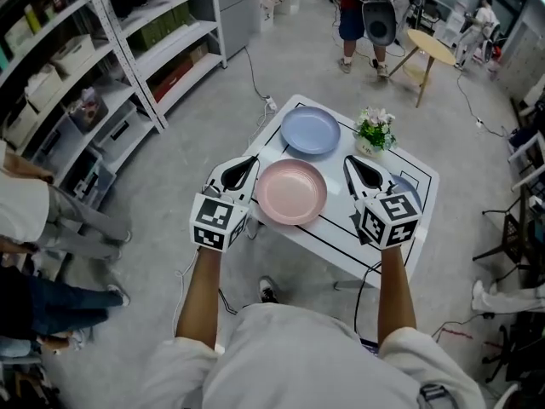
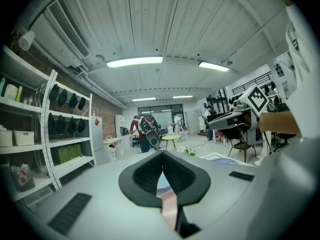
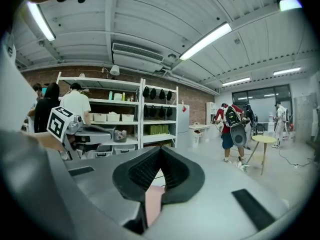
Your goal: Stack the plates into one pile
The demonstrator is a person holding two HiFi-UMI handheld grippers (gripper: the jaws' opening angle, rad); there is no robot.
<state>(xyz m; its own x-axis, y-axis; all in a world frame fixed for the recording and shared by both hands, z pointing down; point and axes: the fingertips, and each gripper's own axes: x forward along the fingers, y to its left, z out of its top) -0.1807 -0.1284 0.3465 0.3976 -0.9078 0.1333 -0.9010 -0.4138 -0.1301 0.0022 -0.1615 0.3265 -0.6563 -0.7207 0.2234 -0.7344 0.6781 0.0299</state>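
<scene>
Nearest, at 6 o'clock in the head view, the person's two forearms reach forward, each hand carrying a gripper topped by its marker cube. The left gripper (image 1: 251, 164) has its fingers pressed together on nothing; its own view shows the two dark pads meeting in a single seam. The right gripper (image 1: 349, 162) is the same, with its pads closed tip to tip and nothing between them.

Between the two grippers, the pink plate (image 1: 292, 192) lies flat on the white table (image 1: 336, 233). The left gripper's tip is just beside the plate's rim at 10 o'clock, and the right gripper's tip is near its rim at 2 o'clock. Whether either one touches the plate cannot be told.

Beyond the pink plate, at its 12 o'clock and apart from it, the blue plate (image 1: 311, 130) lies flat on the same table. A small potted plant (image 1: 374, 130) with pale flowers stands at the blue plate's 3 o'clock.

Farther off, a round wooden stool (image 1: 430, 48) stands on the grey floor at 1 o'clock, with a person (image 1: 362, 15) at 12 o'clock. Metal shelving (image 1: 128, 58) runs along the room at 10 o'clock.
</scene>
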